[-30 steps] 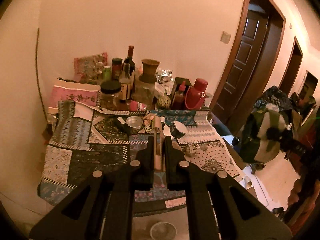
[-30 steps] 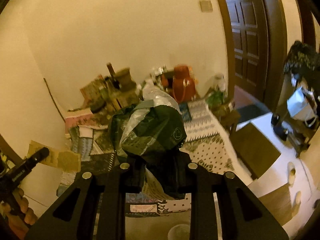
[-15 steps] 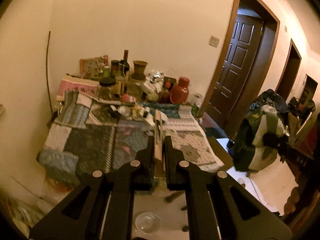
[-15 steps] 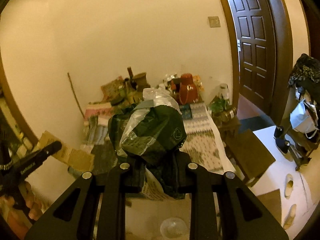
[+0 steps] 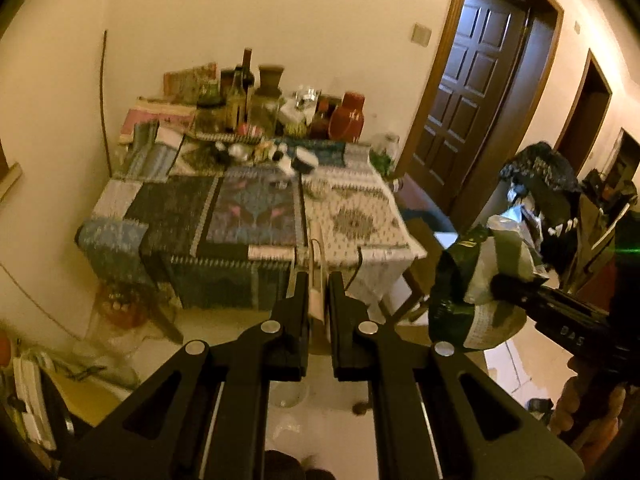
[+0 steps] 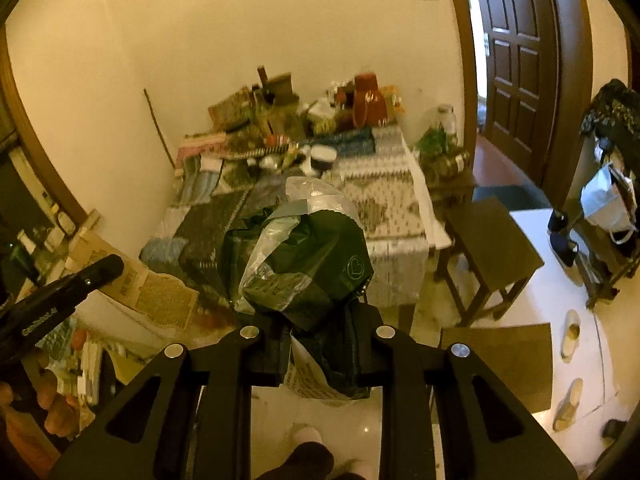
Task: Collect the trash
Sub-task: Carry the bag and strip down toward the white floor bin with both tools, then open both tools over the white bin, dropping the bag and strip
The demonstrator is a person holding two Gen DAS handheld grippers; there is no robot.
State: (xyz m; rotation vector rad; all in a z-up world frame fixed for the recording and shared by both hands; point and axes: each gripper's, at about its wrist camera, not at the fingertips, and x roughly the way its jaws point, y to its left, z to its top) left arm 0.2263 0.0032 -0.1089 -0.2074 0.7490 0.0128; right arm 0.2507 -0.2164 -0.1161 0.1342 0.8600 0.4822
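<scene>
Trash is already in both grippers, carried clear of the cloth-covered table (image 5: 256,216) so it can be taken away, I judge. Left of the table's front edge as I stand, the left gripper (image 5: 319,280) pinches a thin pale strip (image 5: 316,256), jaws almost together. Further right, the right gripper (image 6: 320,316) clamps a crumpled dark green wrapper (image 6: 304,264); it bears a small heart outline, and its print is too blurred to read.

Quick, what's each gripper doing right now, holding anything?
Left gripper: closed on a thin pale stick.
Right gripper: closed on a crumpled green and clear plastic bag.
</scene>
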